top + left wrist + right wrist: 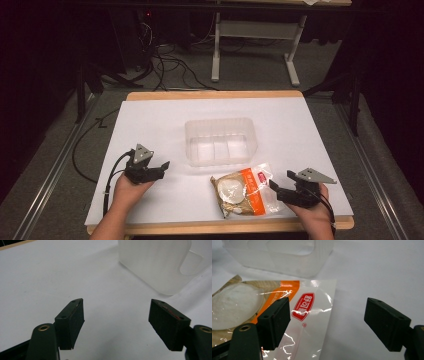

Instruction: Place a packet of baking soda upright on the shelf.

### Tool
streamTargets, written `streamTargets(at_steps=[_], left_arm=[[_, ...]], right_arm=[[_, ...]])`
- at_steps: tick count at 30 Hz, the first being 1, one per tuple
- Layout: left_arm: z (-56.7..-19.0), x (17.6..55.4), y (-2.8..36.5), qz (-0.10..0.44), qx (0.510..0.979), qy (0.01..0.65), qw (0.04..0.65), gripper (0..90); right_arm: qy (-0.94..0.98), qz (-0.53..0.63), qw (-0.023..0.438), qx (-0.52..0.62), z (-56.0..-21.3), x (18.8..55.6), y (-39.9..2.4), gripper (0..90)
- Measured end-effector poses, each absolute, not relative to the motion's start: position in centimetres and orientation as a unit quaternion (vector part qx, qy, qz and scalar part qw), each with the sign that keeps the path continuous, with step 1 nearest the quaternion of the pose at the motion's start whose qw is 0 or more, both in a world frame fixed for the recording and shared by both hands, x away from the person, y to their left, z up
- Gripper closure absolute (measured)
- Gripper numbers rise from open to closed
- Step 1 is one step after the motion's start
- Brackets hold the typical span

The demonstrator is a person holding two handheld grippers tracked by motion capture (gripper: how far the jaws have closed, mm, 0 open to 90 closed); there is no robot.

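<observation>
A clear plastic food packet [244,189] with an orange band and a pale round cake inside lies flat on the white table sheet [165,120], near the front edge. A translucent plastic tub [220,141] stands empty at the table's middle. My right gripper [281,181] sits just right of the packet, jaws wide apart; in the right gripper view the packet [312,302] lies under and past the left jaw, with nothing pinched. My left gripper [162,169] rests at the front left, open over bare sheet, the tub [155,262] ahead of it.
The wooden table edge [215,227] runs along the front below both hands. Beyond the far edge, cables [170,65] and a grey desk frame [255,45] stand on the floor.
</observation>
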State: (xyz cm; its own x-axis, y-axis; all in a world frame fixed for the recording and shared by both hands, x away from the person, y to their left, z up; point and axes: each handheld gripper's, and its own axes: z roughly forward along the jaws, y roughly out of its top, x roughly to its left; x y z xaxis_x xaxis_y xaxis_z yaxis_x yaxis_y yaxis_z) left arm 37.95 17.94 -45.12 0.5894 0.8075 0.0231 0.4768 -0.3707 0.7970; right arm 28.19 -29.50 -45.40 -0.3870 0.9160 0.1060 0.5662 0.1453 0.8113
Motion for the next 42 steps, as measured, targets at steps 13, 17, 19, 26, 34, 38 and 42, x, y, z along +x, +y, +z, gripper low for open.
streamTargets(at_steps=[13, 17, 19, 26, 34, 38, 42], left_arm=[[-45.2, 37.9, 17.8, 0.212, 0.802, 0.398, 0.390, 28.9], [-45.2, 37.9, 17.7, 0.213, 0.803, 0.397, 0.389, 28.9], [-45.2, 37.9, 17.7, 0.213, 0.804, 0.396, 0.390, 28.9], [-45.2, 37.9, 17.7, 0.213, 0.806, 0.394, 0.386, 28.9], [-45.3, 37.9, 17.6, 0.214, 0.807, 0.392, 0.386, 28.9], [-45.3, 37.9, 17.5, 0.214, 0.808, 0.391, 0.385, 28.9], [-45.3, 37.9, 17.5, 0.214, 0.810, 0.390, 0.383, 28.9]], right_arm=[[0.748, 0.396, 0.152, 0.510, -46.8, 29.0, -28.7, 15.7], [0.753, 0.391, 0.144, 0.509, -47.0, 29.1, -28.2, 14.8], [0.755, 0.388, 0.139, 0.510, -47.1, 29.2, -28.0, 14.5], [0.751, 0.391, 0.113, 0.519, -47.3, 29.4, -27.8, 14.8], [0.748, 0.392, 0.102, 0.526, -47.4, 29.5, -27.9, 15.0], [0.748, 0.397, 0.085, 0.525, -47.5, 29.6, -27.9, 15.4], [0.749, 0.403, 0.075, 0.520, -47.5, 29.6, -27.8, 15.2]])
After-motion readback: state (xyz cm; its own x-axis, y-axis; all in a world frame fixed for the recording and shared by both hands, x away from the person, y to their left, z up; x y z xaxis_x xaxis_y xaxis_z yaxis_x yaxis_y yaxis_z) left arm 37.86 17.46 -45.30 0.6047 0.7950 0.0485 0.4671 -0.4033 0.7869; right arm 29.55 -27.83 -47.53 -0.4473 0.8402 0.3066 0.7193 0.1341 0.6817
